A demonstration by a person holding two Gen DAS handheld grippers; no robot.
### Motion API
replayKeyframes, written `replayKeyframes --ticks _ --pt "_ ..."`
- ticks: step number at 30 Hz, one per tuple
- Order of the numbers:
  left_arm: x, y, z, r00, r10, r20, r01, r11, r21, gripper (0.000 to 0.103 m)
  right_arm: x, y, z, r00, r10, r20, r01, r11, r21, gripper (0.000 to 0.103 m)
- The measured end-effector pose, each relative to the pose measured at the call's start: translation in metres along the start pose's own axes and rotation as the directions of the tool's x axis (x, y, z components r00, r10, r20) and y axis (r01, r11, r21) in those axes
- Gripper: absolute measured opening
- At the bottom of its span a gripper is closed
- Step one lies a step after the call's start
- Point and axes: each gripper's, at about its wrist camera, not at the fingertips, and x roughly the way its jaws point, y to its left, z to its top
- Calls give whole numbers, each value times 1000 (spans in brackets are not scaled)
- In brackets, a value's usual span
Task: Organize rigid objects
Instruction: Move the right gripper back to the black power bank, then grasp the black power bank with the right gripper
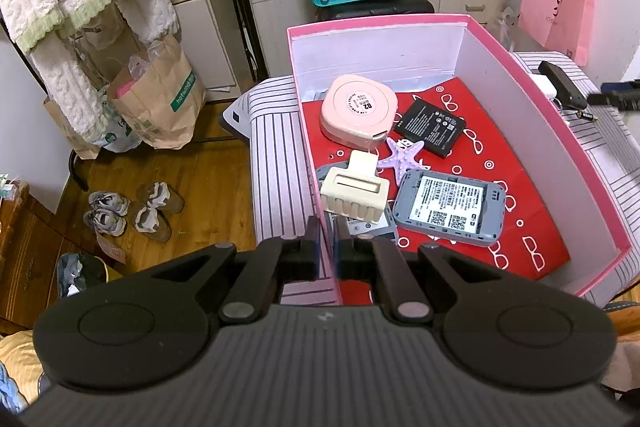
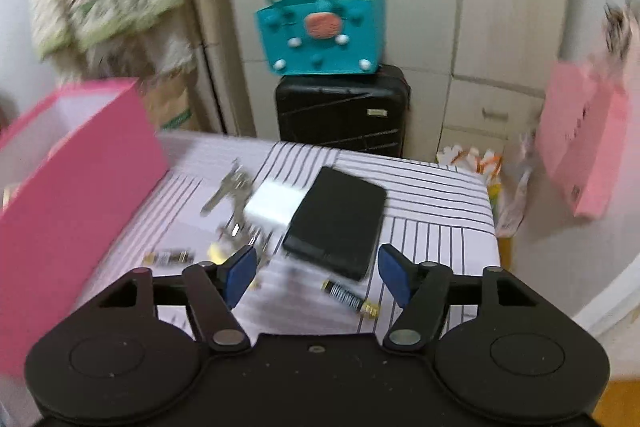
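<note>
A pink box with a red floor stands on a striped cloth. In it lie a pink round case, a black battery, a purple starfish, a cream hair claw and a grey router. My left gripper is shut on the box's near left wall. In the right wrist view my right gripper is open and empty above the cloth. Just ahead of it lie a black drive, a white charger, keys and two batteries.
The pink box is left of the right gripper. A black suitcase with a teal bag stands behind the table. A pink bag hangs at the right. Paper bags and shoes sit on the floor at the left.
</note>
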Motion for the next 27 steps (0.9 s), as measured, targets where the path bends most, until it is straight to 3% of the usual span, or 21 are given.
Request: replayKeyframes --ticks 2,9,14,17,20,23,24,27 --pt "0 0 0 1000 1 -2 -1 1000 0 6 10 -11 9 1000 25 -16 -24 998 66 73" --pt "0 3 0 1000 -4 -9 4 1000 -12 6 47 -18 18 993 47 -111 -34 993 113 67" --pt "0 4 1 1000 -8 -13 8 1000 -14 6 59 -4 24 989 -28 -142 37 997 62 69" --pt "0 6 0 1000 -23 -10 23 999 -23 6 64 -6 29 990 -34 -134 47 994 94 71" --pt "1 6 0 1000 -28 -11 28 999 -23 6 70 -13 32 991 -13 -133 33 988 153 73" --pt "0 6 0 1000 -27 -10 27 999 -18 6 78 -27 30 987 69 -145 -31 969 245 79" --pt "1 6 0 999 -30 -10 30 999 -18 6 77 -29 29 989 63 -137 -27 968 249 72" --pt "1 8 -1 999 -35 -10 35 999 -17 6 69 -28 25 990 49 -134 -16 971 240 67"
